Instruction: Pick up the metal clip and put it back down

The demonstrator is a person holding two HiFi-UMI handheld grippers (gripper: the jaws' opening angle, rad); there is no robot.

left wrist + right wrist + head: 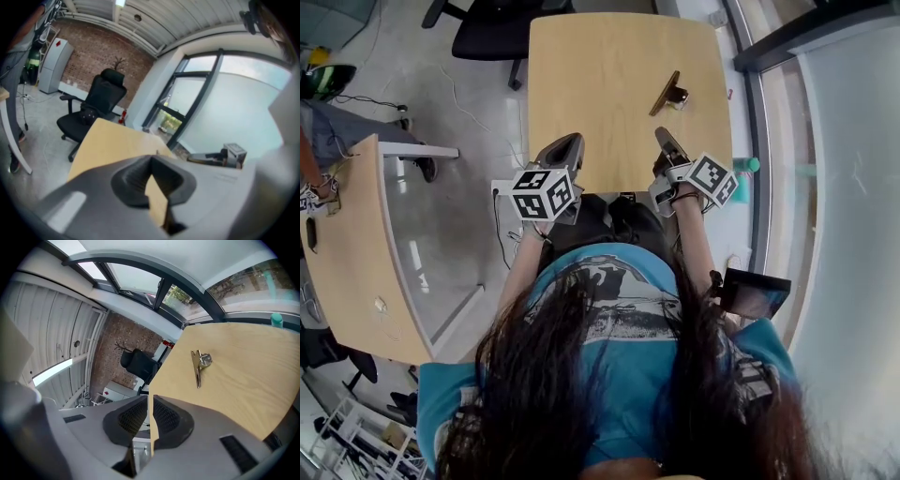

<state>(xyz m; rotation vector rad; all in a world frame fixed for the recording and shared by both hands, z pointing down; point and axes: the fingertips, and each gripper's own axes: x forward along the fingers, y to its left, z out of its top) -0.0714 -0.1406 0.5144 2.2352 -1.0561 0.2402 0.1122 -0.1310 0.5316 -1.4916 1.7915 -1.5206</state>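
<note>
The metal clip (667, 94) lies flat on the far right part of the wooden table (600, 103), silver handles beside its bronze-coloured body. In the right gripper view the clip (199, 365) rests well ahead of the jaws, apart from them. My right gripper (667, 141) hovers at the table's near edge, its pads drawn together to a thin slit with nothing between them (150, 401). My left gripper (566, 147) is held over the near left edge, its jaws shut and empty (151, 161).
A black office chair (492, 28) stands beyond the table's far end. A second curved desk (347, 253) lies to the left. A teal bottle (747, 165) sits by the glass wall on the right. The person's head and hair fill the lower head view.
</note>
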